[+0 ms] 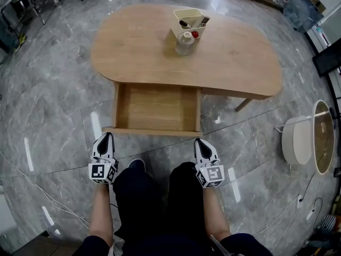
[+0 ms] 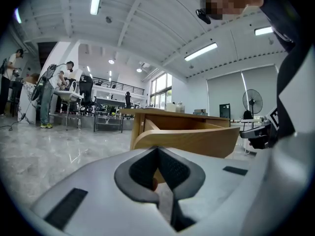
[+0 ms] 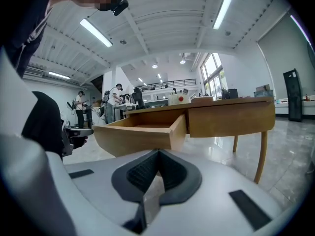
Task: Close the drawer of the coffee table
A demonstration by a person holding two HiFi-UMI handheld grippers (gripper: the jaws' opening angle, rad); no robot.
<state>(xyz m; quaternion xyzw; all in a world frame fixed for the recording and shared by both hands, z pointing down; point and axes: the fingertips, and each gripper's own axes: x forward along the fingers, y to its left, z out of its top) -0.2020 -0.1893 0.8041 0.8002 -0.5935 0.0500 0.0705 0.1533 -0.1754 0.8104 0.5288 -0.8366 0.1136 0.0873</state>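
The wooden coffee table [image 1: 234, 63] has its drawer [image 1: 154, 130] pulled fully out toward me, and the inside looks empty. My left gripper [image 1: 105, 137] is shut and sits just short of the drawer front's left end. My right gripper [image 1: 200, 143] is also shut, just short of the front's right end. In the left gripper view the curved drawer front [image 2: 197, 140] rises just beyond the closed left gripper [image 2: 158, 154]. In the right gripper view the drawer [image 3: 142, 137] stands out from the table [image 3: 231, 116] past the closed right gripper [image 3: 158, 160]. Neither gripper holds anything.
A cream box [image 1: 191, 21] with small items and a clear jar [image 1: 185, 42] stand on the tabletop. A round white side table [image 1: 303, 140] sits at the right. Cables [image 1: 32, 183] run over the grey tiled floor at the left. People stand at desks [image 2: 59, 100] far off.
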